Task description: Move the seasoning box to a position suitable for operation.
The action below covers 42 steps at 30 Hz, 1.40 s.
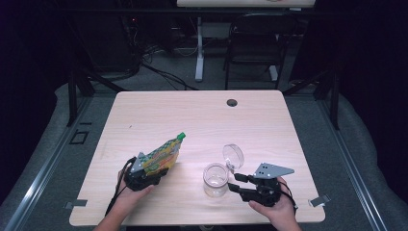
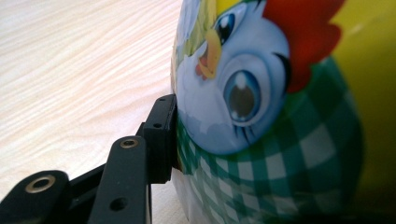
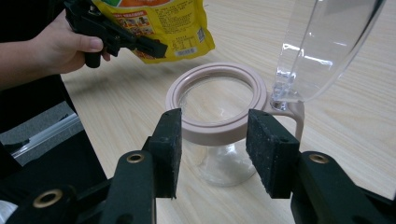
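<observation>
A yellow and green drink pouch [image 1: 161,156] with a green cap [image 1: 181,136] is lifted off the wooden table [image 1: 192,115] at the front left, tilted with its cap up and to the right. My left gripper [image 1: 156,172] is shut on its lower end. In the left gripper view one finger pad [image 2: 161,135] presses the pouch's cartoon print [image 2: 261,116]; the other jaw is hidden behind it. A clear glass jar [image 1: 215,179] with a pink rim [image 3: 217,133] stands at the front centre, its clear hinged lid [image 1: 233,155] swung up. My right gripper [image 1: 233,182] is open just right of the jar, its jaws apart from the rim.
A dark grommet hole [image 1: 232,102] sits near the table's far edge. Behind the table are a black folding chair [image 1: 255,43], a white desk leg [image 1: 199,48] and cables on the floor. The back half of the table offers free room.
</observation>
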Available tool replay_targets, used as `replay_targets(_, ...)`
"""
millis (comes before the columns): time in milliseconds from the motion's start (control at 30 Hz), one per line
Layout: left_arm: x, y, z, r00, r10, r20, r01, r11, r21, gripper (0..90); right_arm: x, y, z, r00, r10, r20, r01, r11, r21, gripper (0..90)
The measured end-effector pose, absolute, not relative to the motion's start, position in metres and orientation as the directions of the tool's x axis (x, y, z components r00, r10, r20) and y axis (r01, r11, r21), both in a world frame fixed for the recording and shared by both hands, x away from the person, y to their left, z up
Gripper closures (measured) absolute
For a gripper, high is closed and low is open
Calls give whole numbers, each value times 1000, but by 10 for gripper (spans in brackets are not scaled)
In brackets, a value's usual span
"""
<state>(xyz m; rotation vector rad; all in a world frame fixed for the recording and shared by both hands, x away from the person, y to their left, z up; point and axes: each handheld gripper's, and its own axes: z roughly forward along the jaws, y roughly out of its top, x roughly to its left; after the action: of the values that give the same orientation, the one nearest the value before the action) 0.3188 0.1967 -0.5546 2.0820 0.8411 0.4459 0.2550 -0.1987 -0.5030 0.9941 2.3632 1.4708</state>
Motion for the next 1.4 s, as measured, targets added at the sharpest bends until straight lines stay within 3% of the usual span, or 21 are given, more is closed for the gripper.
replay_targets(767,303,182,-542,691,666,279,283,-605,744,554,249,-191,-500,-784,605,138,388,305,870,592)
replay_targets(1067,295,172,-540,673,614,412,223,-700,679,554,248,-186,-500,-781,613,124,381,309,871,594)
replay_targets(1400,290,164,-540,665,573,479,187,-748,636,554,248,-182,-500,-785,608,120,379,317,869,596)
